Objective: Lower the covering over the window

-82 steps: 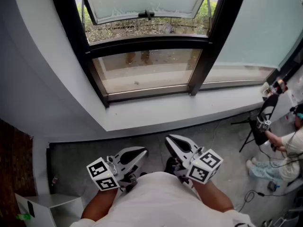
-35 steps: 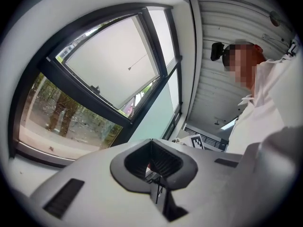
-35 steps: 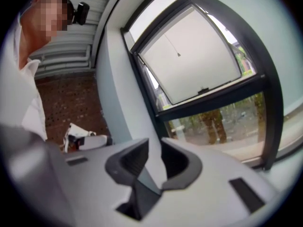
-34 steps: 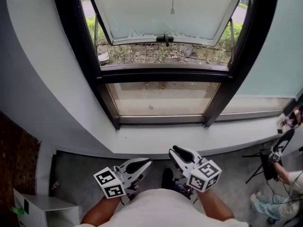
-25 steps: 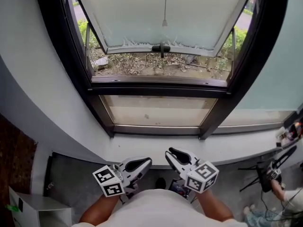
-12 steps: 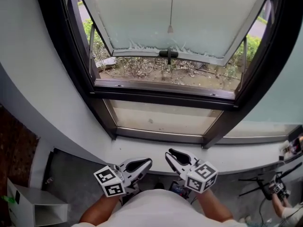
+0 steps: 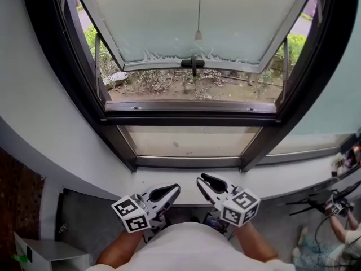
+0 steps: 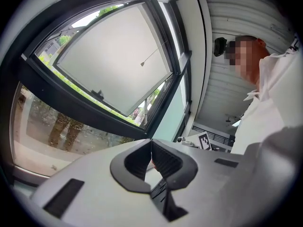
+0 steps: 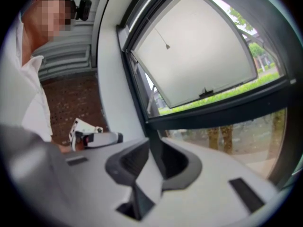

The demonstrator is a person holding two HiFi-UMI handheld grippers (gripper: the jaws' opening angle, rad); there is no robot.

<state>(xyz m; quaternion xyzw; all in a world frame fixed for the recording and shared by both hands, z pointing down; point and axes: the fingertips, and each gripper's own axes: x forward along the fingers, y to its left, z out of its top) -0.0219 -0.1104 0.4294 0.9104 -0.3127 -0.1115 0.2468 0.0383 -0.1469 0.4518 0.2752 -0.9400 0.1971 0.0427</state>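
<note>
A black-framed window [image 7: 192, 113] fills the head view, its frosted sash [image 7: 192, 21] tilted outward. A thin pull cord with a small cone end [image 7: 198, 34] hangs in front of the sash; the covering itself is above the picture. The cord end also shows in the left gripper view [image 8: 141, 64] and the right gripper view [image 9: 167, 46]. My left gripper [image 7: 172, 188] is held low by the white sill [image 7: 113, 180], far below the cord, its jaws shut on nothing [image 8: 151, 143]. My right gripper [image 7: 202, 179] sits beside it with a narrow gap between its jaws and nothing in it [image 9: 155, 145].
A grey wall [image 7: 39, 106] flanks the window on the left. A white cabinet [image 7: 48, 258] stands on the floor at lower left. A person [image 7: 345, 233] sits at the far right near a black stand [image 7: 316, 199]. Grass and dry ground [image 7: 186, 83] lie outside.
The window and sill have come closer and larger in the head view. Both grippers have moved forward to the sill's edge, side by side, with their jaws unchanged.
</note>
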